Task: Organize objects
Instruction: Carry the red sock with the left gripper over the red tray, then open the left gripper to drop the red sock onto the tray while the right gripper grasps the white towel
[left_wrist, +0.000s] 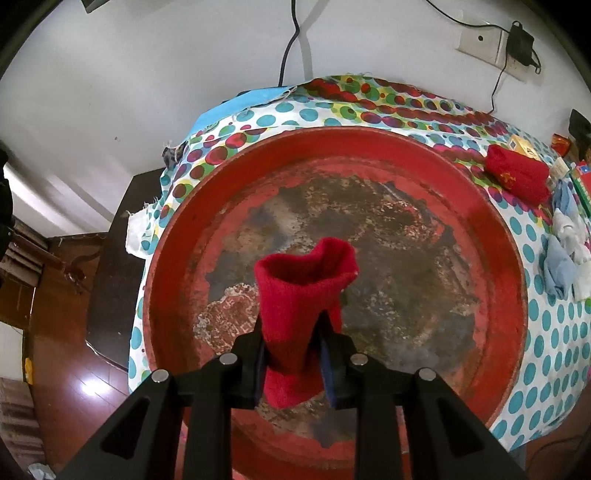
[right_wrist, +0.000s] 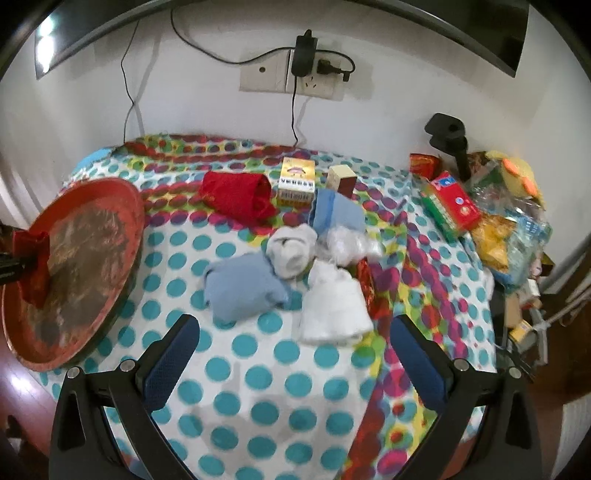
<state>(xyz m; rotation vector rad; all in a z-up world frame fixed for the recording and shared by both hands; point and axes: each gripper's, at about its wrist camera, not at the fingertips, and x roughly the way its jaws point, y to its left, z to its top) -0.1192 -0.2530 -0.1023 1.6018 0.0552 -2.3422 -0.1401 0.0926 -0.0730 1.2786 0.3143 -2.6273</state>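
Note:
A rolled red sock (left_wrist: 303, 280) hangs over a worn round red tray (left_wrist: 491, 258), pinched between the blue-padded fingers of my left gripper (left_wrist: 291, 325), which is shut on it. The right wrist view shows the same sock (right_wrist: 35, 258) over the tray (right_wrist: 110, 192) at the far left. My right gripper (right_wrist: 293, 321) stands wide open above the dotted tablecloth (right_wrist: 258, 369), just short of a heap of socks: a blue one (right_wrist: 240, 291), a white one (right_wrist: 332, 314), a grey-white roll (right_wrist: 291, 251) and another blue one (right_wrist: 336, 214). A second red sock (right_wrist: 236, 199) lies behind them.
A yellow box (right_wrist: 295, 181) and a small box (right_wrist: 341, 181) stand behind the socks. A red-green box (right_wrist: 450, 206), snack packets (right_wrist: 509, 229) and a black stand (right_wrist: 448, 136) crowd the table's right side. A wall socket with cables (right_wrist: 291, 77) is behind the table.

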